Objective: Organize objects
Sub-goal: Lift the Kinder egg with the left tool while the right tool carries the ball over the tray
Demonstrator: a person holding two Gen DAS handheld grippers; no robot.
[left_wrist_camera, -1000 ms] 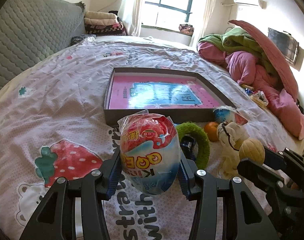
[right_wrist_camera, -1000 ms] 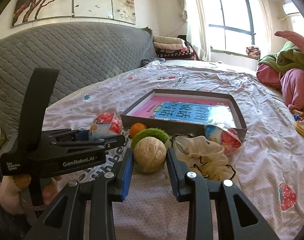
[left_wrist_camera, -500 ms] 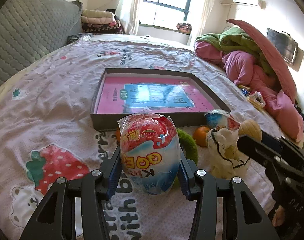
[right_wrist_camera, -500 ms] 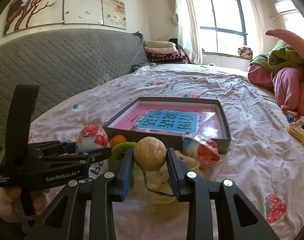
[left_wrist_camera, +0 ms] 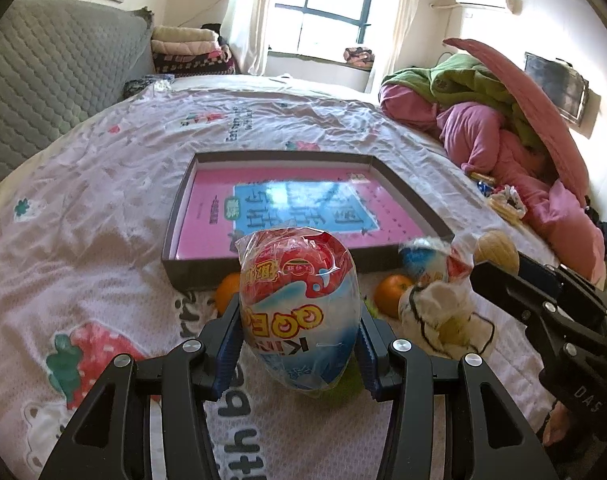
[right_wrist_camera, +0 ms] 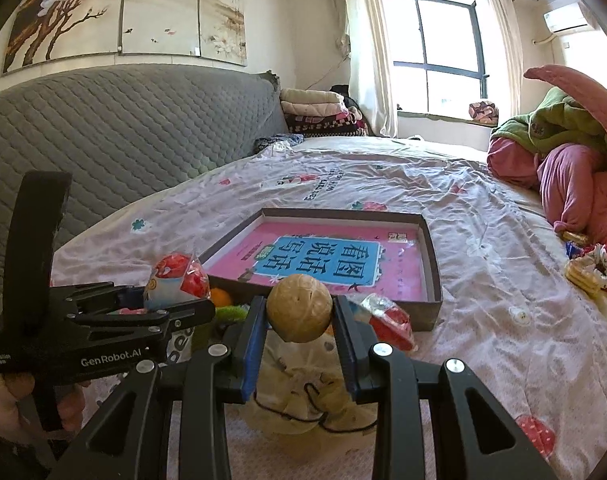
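My left gripper (left_wrist_camera: 299, 344) is shut on a wrapped red, white and blue toy egg (left_wrist_camera: 299, 308), held above the bedspread just short of the shallow dark box (left_wrist_camera: 171, 240) that holds a pink book (left_wrist_camera: 295, 208). My right gripper (right_wrist_camera: 297, 320) is shut on a tan ball (right_wrist_camera: 298, 307), held in the air before the box's near wall (right_wrist_camera: 433, 312). The left gripper with its egg (right_wrist_camera: 175, 282) shows at left in the right wrist view; the ball (left_wrist_camera: 497, 246) shows in the left wrist view.
On the bed before the box lie two oranges (left_wrist_camera: 391, 288), a second wrapped egg (right_wrist_camera: 387, 316), a green ring (right_wrist_camera: 227, 314) and a cream drawstring pouch (left_wrist_camera: 443, 316). A heap of pink and green bedding (left_wrist_camera: 503, 120) lies at right. A grey quilted headboard (right_wrist_camera: 123, 132) stands at left.
Both grippers have lifted and moved forward towards the box, still holding the egg and the ball. The ball has risen clear of the pouch and the green ring.
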